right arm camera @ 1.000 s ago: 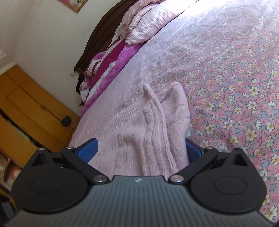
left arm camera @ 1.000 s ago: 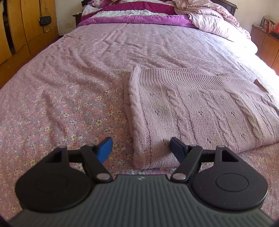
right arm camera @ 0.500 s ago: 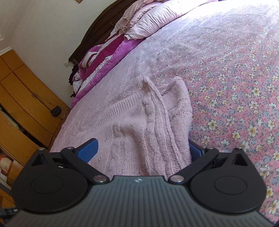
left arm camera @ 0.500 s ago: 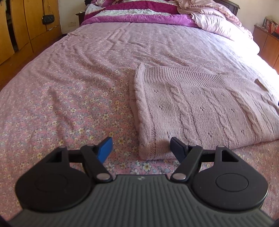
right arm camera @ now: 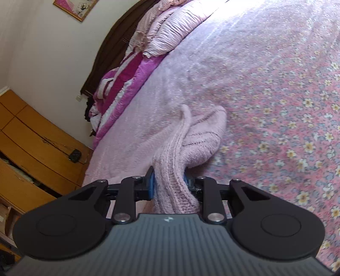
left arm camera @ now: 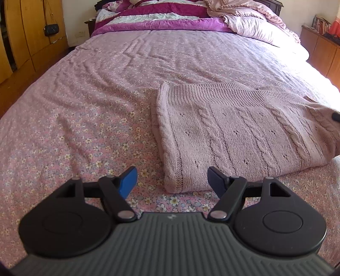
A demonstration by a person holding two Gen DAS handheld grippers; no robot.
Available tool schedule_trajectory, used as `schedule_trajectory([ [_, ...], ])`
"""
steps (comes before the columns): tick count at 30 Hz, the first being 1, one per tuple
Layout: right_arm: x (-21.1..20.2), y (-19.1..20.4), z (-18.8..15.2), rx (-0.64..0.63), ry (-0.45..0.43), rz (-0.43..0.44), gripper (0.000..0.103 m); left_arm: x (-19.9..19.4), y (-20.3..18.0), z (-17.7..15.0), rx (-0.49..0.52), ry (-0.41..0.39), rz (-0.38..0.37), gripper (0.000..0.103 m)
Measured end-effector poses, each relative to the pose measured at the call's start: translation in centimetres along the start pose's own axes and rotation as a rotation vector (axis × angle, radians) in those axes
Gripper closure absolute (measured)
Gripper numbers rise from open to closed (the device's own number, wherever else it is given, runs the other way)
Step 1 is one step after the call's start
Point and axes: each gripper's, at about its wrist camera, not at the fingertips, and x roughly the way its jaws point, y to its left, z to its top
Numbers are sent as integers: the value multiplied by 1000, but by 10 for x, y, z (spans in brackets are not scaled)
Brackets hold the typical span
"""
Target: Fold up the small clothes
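Left wrist view: pink cable-knit sweater (left arm camera: 244,135), folded flat on floral bed (left arm camera: 85,118). Left claw (left arm camera: 171,179) spread wide, low at sweater's near corner.
Right wrist view: right claw (right arm camera: 167,183) clamped on bunched sweater (right arm camera: 191,138) edge, tilted.

Left of the folded pink cable-knit sweater (left arm camera: 238,135) the floral-sheeted bed (left arm camera: 80,118) lies open (striped quilt (left arm camera: 161,17) heaped at the head).
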Motion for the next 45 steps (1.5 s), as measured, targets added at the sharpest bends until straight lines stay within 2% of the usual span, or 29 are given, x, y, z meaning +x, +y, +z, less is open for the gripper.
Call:
schedule_trajectory([
  [14, -12, 72, -6, -128, -14, 91, 79, -7, 11, 13, 19, -22, 10, 29],
  [24, -1, 147, -40, -159, 0, 218, 79, -16, 39, 26, -7, -48, 28, 29],
  [30, 22, 202, -69, -199, 71, 293, 80, -19, 58, 25, -30, -56, 42, 29],
  [35, 48, 242, -100, -244, 135, 318, 80, -18, 73, 20, -56, -54, 55, 29],
  [39, 74, 261, -135, -297, 192, 291, 80, -17, 82, 15, -77, -46, 66, 29],
  [43, 105, 262, -171, -257, 293, 244, 78, -16, 89, 12, -99, -55, 63, 29],
  [45, 116, 261, -187, -275, 337, 213, 68, -17, 91, 12, -107, -69, 59, 29],
])
